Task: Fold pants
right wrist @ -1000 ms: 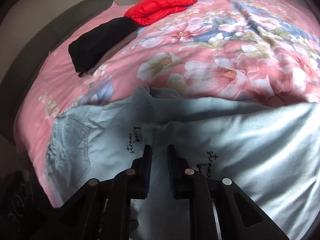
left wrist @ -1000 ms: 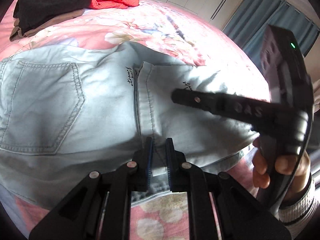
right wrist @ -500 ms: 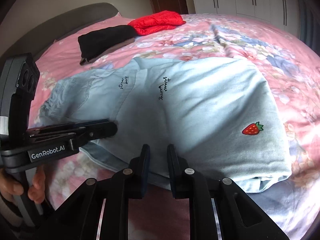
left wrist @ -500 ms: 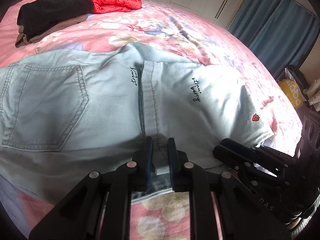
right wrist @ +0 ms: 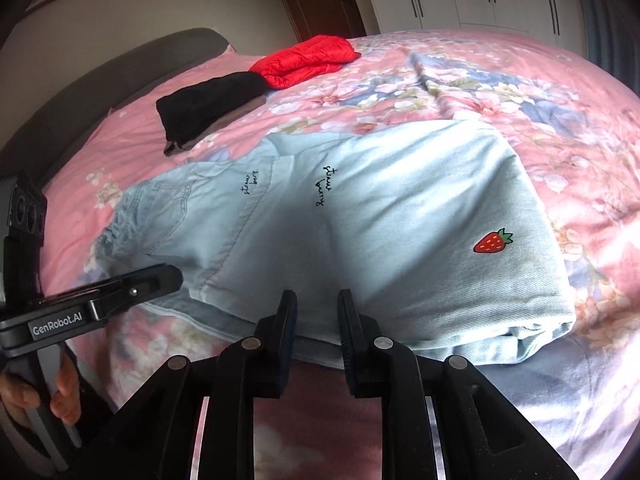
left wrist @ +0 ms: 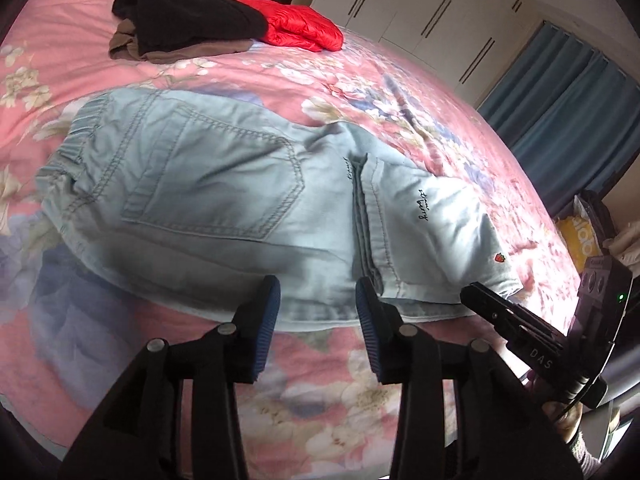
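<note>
pale blue denim fills the left wrist view: the folded pants [left wrist: 248, 200] lie flat on the pink flowered bed [left wrist: 400, 92], straight ahead of the left gripper [left wrist: 318, 300]. its fingers [left wrist: 266, 320] stand wide apart and hold nothing, their tips just short of the near hem, with the back pocket [left wrist: 216, 184] ahead and to the left of them. the fold edge of the upper layer runs forward from the right fingertip, and a small strawberry patch [left wrist: 499, 257] sits ahead and well to the right. farther right, the right gripper [left wrist: 476, 300] reaches in with its tip close to the near right corner of the pants. far ahead and to the left, a black garment [left wrist: 188, 20] lies on a brown one, with a red jacket [left wrist: 304, 30] touching it on the right.

from the right wrist, the right gripper [right wrist: 316, 300] points at the same pants [right wrist: 360, 220], its fingers [right wrist: 286, 320] a narrow gap apart and clamping nothing; whether the tips touch the near edge of the cloth cannot be told. the strawberry patch [right wrist: 493, 241] lies ahead and to the right of them, the black script just ahead. to the left, the left gripper [right wrist: 168, 280] shows side-on at the near left edge of the pants, held in a hand [right wrist: 36, 396]. well ahead and left lie the black garment [right wrist: 208, 104] and the red jacket [right wrist: 308, 60], near the grey headboard [right wrist: 100, 84].
</note>
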`<action>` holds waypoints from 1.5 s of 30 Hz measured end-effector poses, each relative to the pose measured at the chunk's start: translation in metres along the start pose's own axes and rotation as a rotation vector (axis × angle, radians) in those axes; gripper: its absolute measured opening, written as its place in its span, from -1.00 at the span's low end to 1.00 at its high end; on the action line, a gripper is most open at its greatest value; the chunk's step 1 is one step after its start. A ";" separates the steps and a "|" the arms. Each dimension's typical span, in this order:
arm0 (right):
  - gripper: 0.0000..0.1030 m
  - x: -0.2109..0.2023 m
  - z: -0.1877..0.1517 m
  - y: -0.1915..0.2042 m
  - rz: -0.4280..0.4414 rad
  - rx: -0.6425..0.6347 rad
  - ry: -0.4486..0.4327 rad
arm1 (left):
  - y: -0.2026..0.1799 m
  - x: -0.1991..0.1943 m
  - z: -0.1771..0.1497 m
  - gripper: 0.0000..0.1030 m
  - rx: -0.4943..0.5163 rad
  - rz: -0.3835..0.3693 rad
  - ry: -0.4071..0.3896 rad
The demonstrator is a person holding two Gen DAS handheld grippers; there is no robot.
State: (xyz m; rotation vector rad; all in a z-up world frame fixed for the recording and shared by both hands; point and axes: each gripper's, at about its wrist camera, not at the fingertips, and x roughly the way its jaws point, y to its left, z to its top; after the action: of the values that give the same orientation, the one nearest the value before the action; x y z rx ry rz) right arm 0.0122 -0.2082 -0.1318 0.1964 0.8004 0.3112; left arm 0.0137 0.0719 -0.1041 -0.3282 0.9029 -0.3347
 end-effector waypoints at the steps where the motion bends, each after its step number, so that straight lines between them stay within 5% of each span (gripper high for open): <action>1: -0.60 -0.004 -0.001 0.001 0.002 0.000 -0.010 | 0.009 -0.008 -0.001 -0.23 -0.037 -0.013 -0.009; 5: -0.59 -0.012 -0.009 0.005 0.023 0.012 -0.022 | 0.048 -0.030 -0.008 -0.16 -0.207 -0.092 -0.047; 11: -0.59 -0.014 -0.021 0.011 0.047 0.012 -0.009 | 0.084 -0.032 -0.013 -0.17 -0.393 -0.094 -0.065; 20: -0.59 -0.018 -0.022 0.011 0.067 0.029 -0.013 | 0.106 -0.015 -0.009 -0.17 -0.528 -0.109 -0.085; 29: -0.59 -0.016 -0.022 0.012 0.054 0.024 -0.006 | 0.120 0.003 0.025 -0.16 -0.536 -0.070 -0.104; 33: -0.59 -0.017 -0.023 0.015 0.048 0.013 -0.009 | 0.116 0.004 0.031 -0.32 -0.522 -0.025 -0.101; 34: -0.59 -0.017 -0.022 0.015 0.044 0.008 -0.011 | 0.114 0.005 0.032 -0.46 -0.513 0.000 -0.098; 45: -0.59 0.004 0.027 0.046 0.076 -0.099 -0.038 | 0.093 -0.003 0.041 -0.62 -0.344 0.077 -0.081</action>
State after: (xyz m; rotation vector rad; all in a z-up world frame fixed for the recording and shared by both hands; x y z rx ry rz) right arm 0.0253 -0.1650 -0.1030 0.1393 0.7388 0.4169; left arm 0.0588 0.1625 -0.1167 -0.6181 0.8896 -0.0926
